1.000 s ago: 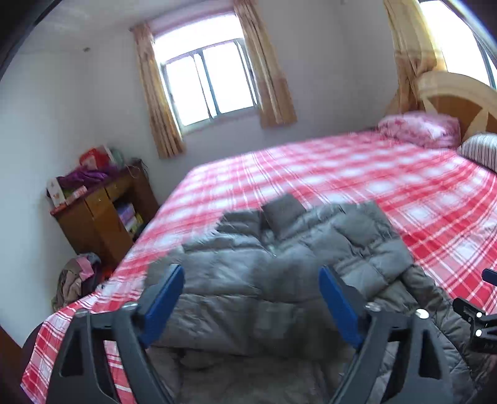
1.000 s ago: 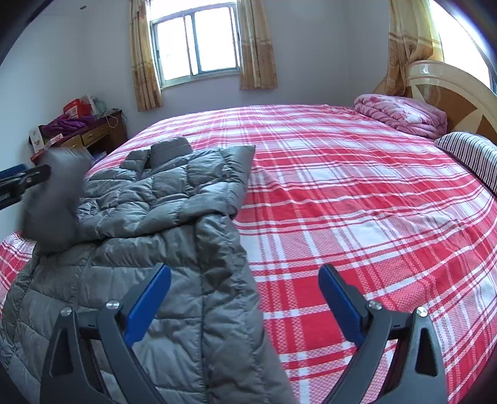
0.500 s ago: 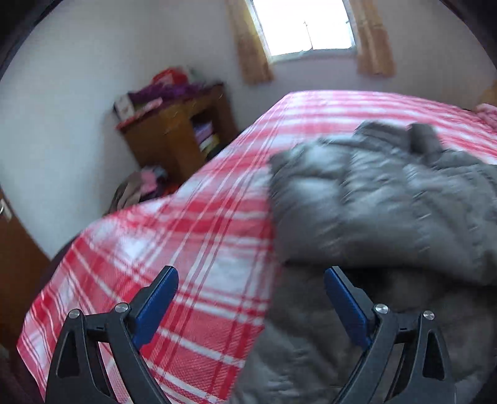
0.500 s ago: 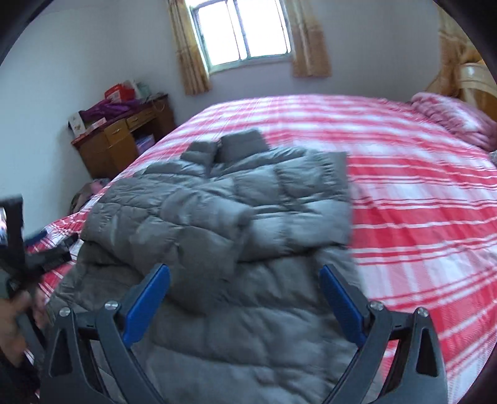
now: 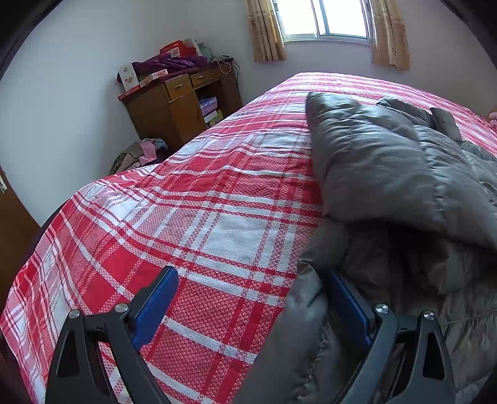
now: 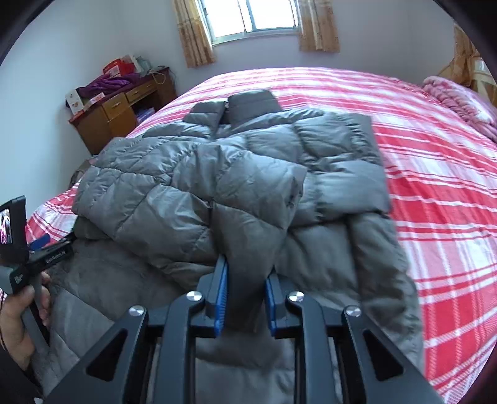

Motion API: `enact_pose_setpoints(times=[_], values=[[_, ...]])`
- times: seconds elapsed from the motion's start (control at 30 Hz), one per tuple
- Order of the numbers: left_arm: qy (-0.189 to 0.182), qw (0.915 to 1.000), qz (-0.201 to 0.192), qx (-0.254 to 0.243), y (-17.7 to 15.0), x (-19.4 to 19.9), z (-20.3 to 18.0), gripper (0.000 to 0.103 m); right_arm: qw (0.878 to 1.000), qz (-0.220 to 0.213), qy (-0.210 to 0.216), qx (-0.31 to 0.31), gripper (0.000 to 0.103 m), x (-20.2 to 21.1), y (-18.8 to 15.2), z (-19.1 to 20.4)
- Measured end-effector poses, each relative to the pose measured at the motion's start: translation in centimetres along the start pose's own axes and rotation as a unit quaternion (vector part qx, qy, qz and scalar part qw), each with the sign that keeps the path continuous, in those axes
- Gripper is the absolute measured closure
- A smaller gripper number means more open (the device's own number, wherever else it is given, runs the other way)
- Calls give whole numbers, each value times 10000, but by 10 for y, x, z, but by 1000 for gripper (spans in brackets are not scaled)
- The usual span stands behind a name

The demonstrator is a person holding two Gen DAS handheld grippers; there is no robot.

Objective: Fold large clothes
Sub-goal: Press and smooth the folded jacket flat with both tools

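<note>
Grey padded jacket [image 6: 236,186] on the red plaid bed [image 6: 435,174], both sleeves already laid across the chest. Right tool [image 6: 245,298], jaws just closed, pinching a fold of jacket near the hem. Left tool [image 5: 251,307] spread wide at the jacket's left edge, nothing gripped. Probably left: bringing the lower half up over the top

Soft daylight from the blown-out window [image 5: 326,17], fisheye bending and dark corner vignettes, slight blur.
</note>
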State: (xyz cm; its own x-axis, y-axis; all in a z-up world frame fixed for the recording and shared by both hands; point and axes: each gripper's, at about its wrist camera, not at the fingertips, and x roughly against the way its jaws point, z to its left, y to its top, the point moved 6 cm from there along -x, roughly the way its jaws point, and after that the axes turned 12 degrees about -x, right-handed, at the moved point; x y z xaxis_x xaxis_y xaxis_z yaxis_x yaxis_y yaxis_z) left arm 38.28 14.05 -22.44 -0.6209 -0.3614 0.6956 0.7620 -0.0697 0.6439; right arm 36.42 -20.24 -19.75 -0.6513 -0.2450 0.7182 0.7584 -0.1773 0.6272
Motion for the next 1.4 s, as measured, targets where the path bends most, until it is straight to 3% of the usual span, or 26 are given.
enact_pose_setpoints(times=[0.17,0.23,0.3,0.33,0.47,0.57,0.63,0.7,0.77,0.87,0.9,0.97,1.07,1.2,1.4], values=[[-18,10000,36,-70,-2,1,-1,8,9999,3,-153,-51,79,0,-1,-13],[-137,9998,114,-122,-2,5,-1,8,9998,47,-161,-97,69,-3,-2,-16],[-310,9992,195,-178,0,15,4,8,9997,64,-178,-146,45,-1,-2,-19],[-430,9988,140,-188,5,25,8,8,9996,56,-203,-189,45,5,-2,-23],[-614,9966,-346,-434,40,69,16,8,9990,-56,-191,-407,45,40,8,-38],[-823,9935,-617,-493,79,87,5,8,9974,-411,-367,-473,44,70,28,-37],[-877,9926,-724,-415,98,88,-4,8,9963,-542,-479,-457,37,79,42,-30],[-1167,9894,-808,-304,114,82,-22,8,9946,-792,-446,-499,30,83,56,-20],[-1338,9868,-901,-164,124,68,-37,8,9943,-904,-384,-403,30,75,65,-8],[-1311,9871,-922,-10,131,39,-55,8,9958,-796,-19,-447,46,45,72,12],[-1273,9883,-840,-16,130,25,-62,8,9959,-815,-78,-376,49,33,74,19],[-1149,9924,-451,-32,121,-8,-73,8,9952,-901,-107,-374,49,16,73,27],[-1022,9945,-221,-110,109,-38,-82,8,9960,-814,-167,-319,49,-18,69,33],[-1230,9923,-161,-6,102,-49,-83,5,9973,-613,-356,-195,49,-51,56,25],[-1340,9908,125,106,96,-64,-85,1,9980,-474,-336,-245,49,-59,45,15]])
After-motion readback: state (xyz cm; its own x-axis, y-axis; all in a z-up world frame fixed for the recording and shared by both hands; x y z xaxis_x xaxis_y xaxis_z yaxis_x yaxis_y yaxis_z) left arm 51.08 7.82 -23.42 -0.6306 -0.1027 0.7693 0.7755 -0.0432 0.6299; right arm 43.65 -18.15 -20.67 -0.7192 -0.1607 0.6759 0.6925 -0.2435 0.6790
